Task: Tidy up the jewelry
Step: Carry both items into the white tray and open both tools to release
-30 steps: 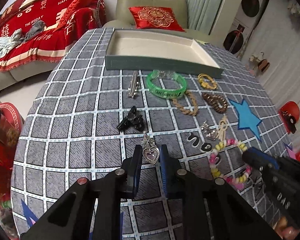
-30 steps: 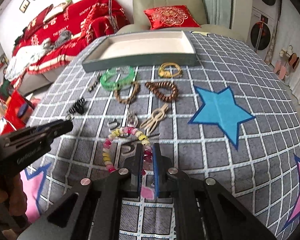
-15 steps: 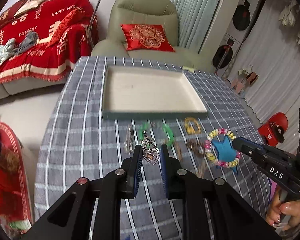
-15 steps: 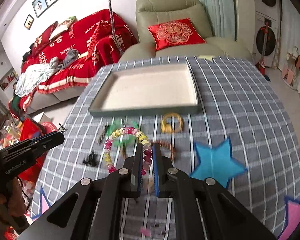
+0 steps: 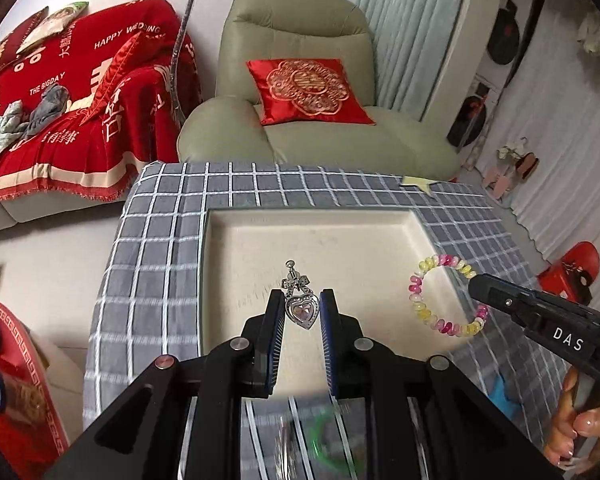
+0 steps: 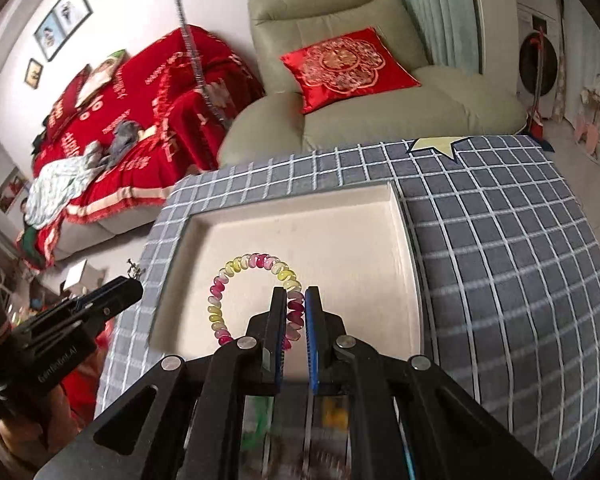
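Tray (image 5: 260,240) sits at frame centre on the grid-cloth counter (image 5: 148,288); its cream floor is bare, with open room on all sides of both grippers. Its far rim runs across mid-frame, the counter's far edge just beyond it, with the armchair (image 5: 300,80) behind.

Left gripper (image 5: 302,312) — jaws clenched on one heart pendant (image 5: 302,312), which is held above the tray's near-middle; the bow-shaped top and pin stick up past the fingertips.

Right gripper (image 6: 296,308) — jaws closed on one coil bracelet (image 6: 236,280) of pink and yellow loops. In the right wrist view the loop stands up and left of the tips, over the tray. In the left wrist view it hangs at centre right, above the tray's right rim.

Counted: one tray, one pendant, one bracelet, two grippers.

Hard to make out: items at the bottom edge, seen between the gripper arms, are motion-blurred — only a green ring (image 5: 332,444) is legible. The right hand (image 5: 580,420) is cut off at lower right.
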`<state>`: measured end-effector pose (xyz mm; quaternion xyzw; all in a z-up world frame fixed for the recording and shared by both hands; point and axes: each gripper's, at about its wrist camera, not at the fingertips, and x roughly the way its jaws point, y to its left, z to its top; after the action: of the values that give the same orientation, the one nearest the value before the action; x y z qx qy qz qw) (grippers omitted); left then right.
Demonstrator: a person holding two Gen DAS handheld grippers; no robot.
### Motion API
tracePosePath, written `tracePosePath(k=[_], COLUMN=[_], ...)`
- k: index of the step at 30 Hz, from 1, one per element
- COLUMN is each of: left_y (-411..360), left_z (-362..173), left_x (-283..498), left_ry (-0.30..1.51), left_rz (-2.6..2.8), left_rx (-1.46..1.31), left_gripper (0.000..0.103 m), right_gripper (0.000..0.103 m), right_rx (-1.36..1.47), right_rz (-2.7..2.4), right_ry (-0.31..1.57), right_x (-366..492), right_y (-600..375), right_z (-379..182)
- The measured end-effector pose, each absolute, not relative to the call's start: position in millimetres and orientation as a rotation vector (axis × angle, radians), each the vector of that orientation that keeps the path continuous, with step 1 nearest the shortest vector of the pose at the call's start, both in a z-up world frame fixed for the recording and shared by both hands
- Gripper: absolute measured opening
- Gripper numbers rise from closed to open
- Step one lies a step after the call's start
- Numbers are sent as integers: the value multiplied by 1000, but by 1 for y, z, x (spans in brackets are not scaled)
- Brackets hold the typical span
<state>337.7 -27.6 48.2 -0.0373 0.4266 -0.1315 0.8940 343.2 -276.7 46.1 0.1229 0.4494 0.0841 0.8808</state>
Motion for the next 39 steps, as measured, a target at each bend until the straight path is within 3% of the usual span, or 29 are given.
tracePosePath(k=[10,25,27,31,38,39], left_y=[-54,-73,-73,-72,-76,-76], left_z=[-18,-53,-52,-52,-53,-52], left_x=[414,427,425,422,419,419], left_ry=[966,1021,1014,1003,980,979], left_rz=[-228,-196,-182,-166,-163,-164], left_rx=[15,111,108,108,130,129], left_gripper=[33,34,34,34,34,41], right_gripper=[10,11,17,53,54,54], right_rx=[289,190,190,231,286,293], right_rz=[104,61,64,81,111,112], right_ry=[1005,1064,1071,1046,995,987], right_x=[415,422,421,415,386,381], right_y=[-288,-278,-278,-281,-292,-294], right_z=[-14,-54,-52,-39,-5,-1])
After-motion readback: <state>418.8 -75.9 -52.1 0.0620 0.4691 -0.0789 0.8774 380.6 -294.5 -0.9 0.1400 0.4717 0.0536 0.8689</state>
